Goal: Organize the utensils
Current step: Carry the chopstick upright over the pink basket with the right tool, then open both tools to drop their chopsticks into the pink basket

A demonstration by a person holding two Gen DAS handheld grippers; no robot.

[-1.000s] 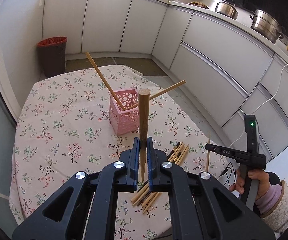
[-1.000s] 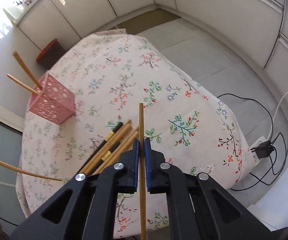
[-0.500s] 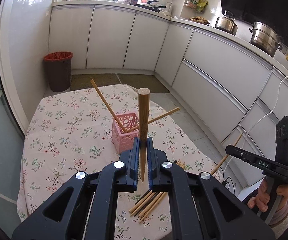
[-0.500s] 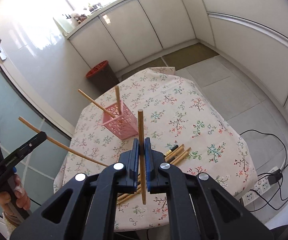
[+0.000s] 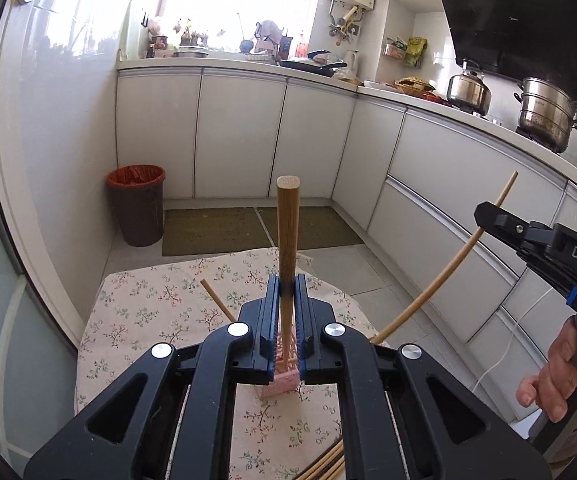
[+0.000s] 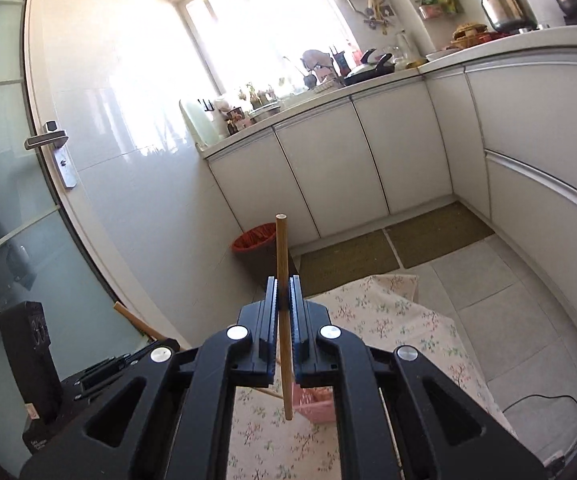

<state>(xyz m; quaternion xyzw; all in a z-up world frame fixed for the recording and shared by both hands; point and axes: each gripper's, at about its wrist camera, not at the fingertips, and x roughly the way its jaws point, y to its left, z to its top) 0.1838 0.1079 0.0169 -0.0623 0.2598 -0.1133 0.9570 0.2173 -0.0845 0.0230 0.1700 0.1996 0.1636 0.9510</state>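
Note:
My left gripper (image 5: 286,289) is shut on a wooden chopstick (image 5: 287,240) that stands upright between its jaws, its lower tip over the pink perforated holder (image 5: 282,380) on the floral table. A chopstick (image 5: 217,305) leans out of the holder. My right gripper (image 6: 283,294) is shut on a thinner wooden chopstick (image 6: 282,312), held upright above the pink holder (image 6: 314,402). The right gripper also shows in the left wrist view (image 5: 488,216) with its chopstick (image 5: 448,272) slanting down toward the holder. Several loose chopsticks (image 5: 324,466) lie on the table at the bottom edge.
The floral-cloth table (image 5: 148,300) stands in a kitchen with white cabinets (image 5: 240,136). A red-lined waste bin (image 5: 138,204) stands on the floor beyond it. Pots (image 5: 544,114) sit on the counter at right. A glass door (image 6: 4,200) is at left.
Both grippers have risen and tilted up with their chopsticks, so the views now look across the kitchen. Both have come over the pink holder, and the right one is closer to the left.

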